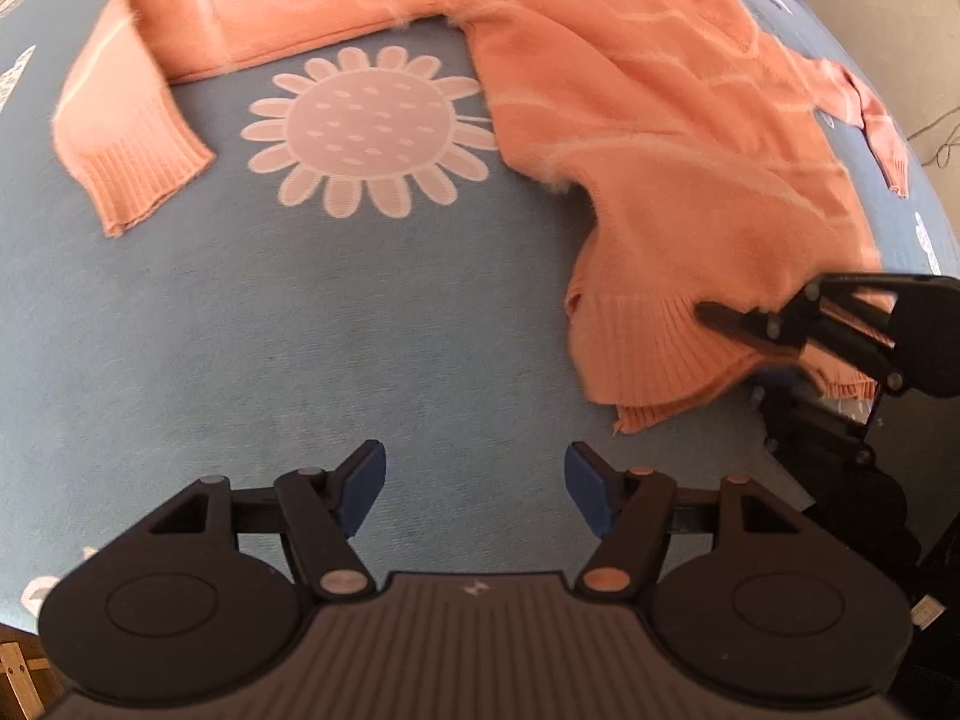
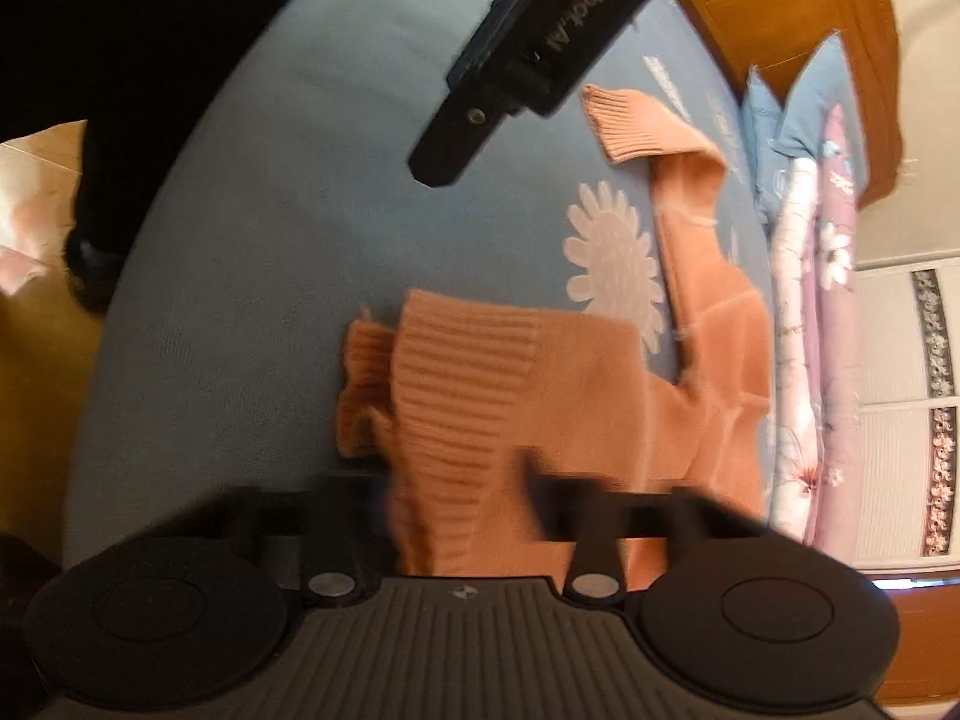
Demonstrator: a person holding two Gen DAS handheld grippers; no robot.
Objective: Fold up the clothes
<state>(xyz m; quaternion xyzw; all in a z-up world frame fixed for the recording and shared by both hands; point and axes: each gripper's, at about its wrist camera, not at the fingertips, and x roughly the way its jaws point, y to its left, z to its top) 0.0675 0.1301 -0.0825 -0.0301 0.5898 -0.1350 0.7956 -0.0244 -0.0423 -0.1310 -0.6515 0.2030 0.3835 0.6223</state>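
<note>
The right gripper [image 1: 729, 318] is clamped on the ribbed hem of the orange sweater [image 1: 630, 120] – the knit bunches between its fingers. The left gripper [image 1: 477, 489] stands apart, empty, over the blue bedcover [image 1: 300, 330]. The sweater lies spread there, one sleeve [image 1: 120, 120] beside a printed flower [image 1: 366, 132].
</note>
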